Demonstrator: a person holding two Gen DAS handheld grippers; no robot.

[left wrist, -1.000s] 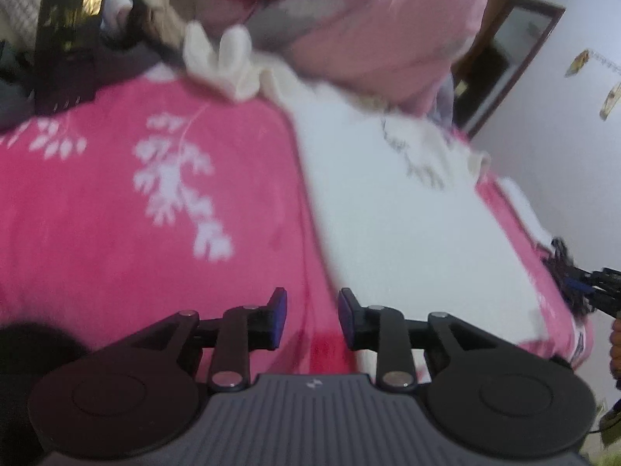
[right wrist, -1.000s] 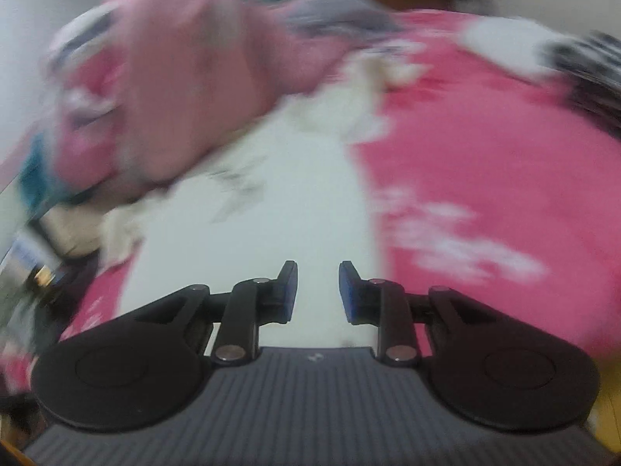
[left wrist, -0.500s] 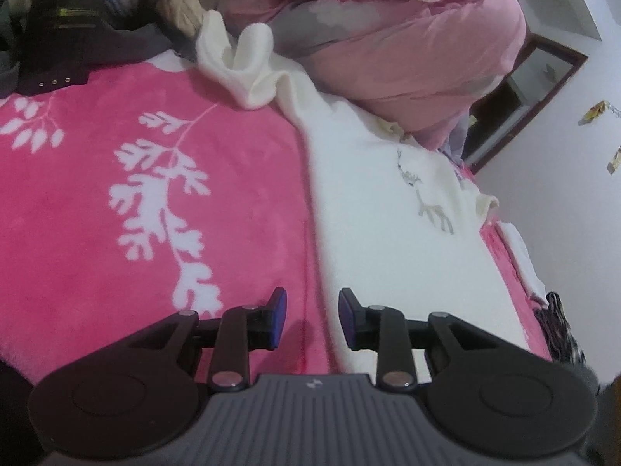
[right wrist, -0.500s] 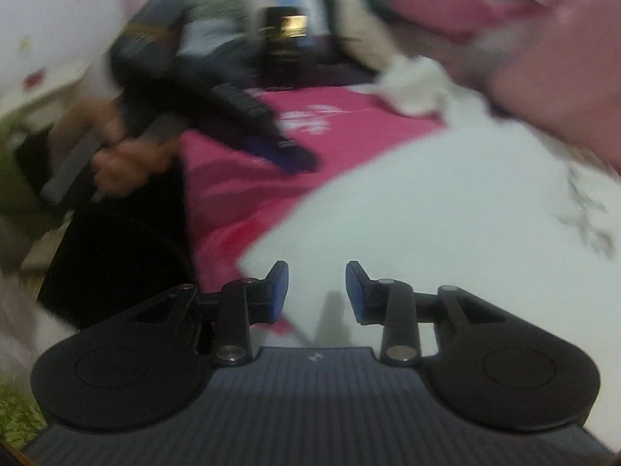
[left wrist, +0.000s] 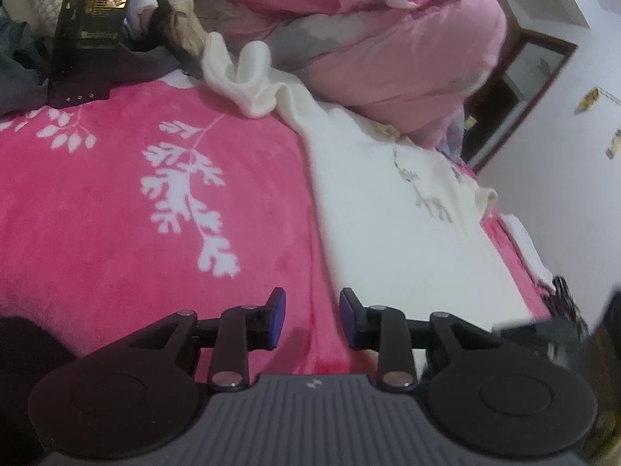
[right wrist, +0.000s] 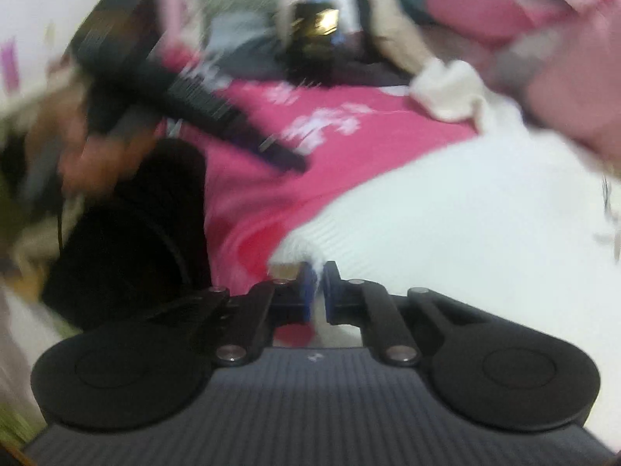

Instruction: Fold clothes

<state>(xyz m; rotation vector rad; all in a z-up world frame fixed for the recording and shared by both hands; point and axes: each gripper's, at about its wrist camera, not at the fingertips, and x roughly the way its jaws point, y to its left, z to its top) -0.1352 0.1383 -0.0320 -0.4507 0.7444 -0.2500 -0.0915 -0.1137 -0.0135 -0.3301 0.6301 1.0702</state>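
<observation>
Right wrist view: a cream-white knitted sweater [right wrist: 446, 213] with a grey deer motif is spread flat on the pink leaf-patterned blanket [left wrist: 116, 202]; its ribbed hem corner is pinched by the right gripper [right wrist: 315, 283], jaws closed. The left gripper [left wrist: 312, 318] is seen over the sweater's edge, jaws opening, nothing gripped.

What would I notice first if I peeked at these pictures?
A big bright pink blanket with white leaf shapes fills the left side. A white sweater lies flat on it to the right, and the right gripper pinches its near corner. Behind sits a heap of pink bedding.
</observation>
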